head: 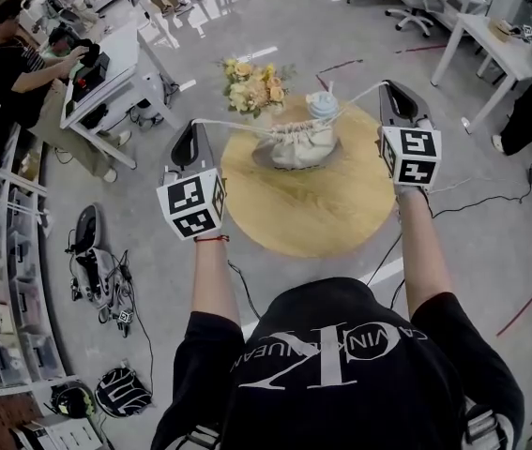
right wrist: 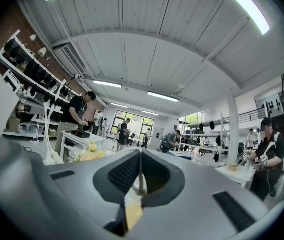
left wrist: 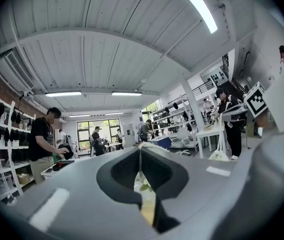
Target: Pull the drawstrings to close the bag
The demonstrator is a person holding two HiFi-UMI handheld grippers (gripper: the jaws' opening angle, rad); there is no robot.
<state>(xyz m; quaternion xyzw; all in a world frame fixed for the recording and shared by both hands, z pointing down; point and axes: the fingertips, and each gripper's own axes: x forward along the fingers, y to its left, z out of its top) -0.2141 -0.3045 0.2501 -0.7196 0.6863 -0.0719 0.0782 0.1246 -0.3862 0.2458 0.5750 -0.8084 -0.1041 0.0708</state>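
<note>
Round table [head: 314, 221]: the landmark for every place given here. If I pull upward instead of outward, I think the load could leave the tabletop and swing.
Bag [head: 303, 148]: on the far half of the table, roughly midway between my two grippers. Its mouth is gathered into pleats but doesn't look fully shut. An uneven pull would probably tip it or drag it toward the stronger side.
Left gripper [head: 191, 127]: off the table's left edge. Its jaws are pinched tight on the left cord, which shows at the tip in the left gripper view [left wrist: 139, 148].
Right gripper [head: 393, 86]: off the table's far right edge. Its jaws are pressed together on the right cord, which runs down between the pads in the right gripper view [right wrist: 140, 156].
Drawstrings [head: 239, 125]: both are stretched taut from the bag's mouth out past the table's edges. The cord is thin, so it could slide through the pads or snap the bag sideways if I jerk it.
White desk [head: 120, 68]: well left of the table, with a person working at it. It's clear of my left elbow for now.
Flowers [head: 254, 84]: at the table's far rim, just behind the left cord. A low sweep there could snag them.
Blue item [head: 322, 105]: it pokes out of the bag's mouth above the table. I judge it's the main thing stopping the mouth from closing fully.
Floor cables [head: 463, 204]: they trail to the right of the table, near my feet rather than my reach.
</note>
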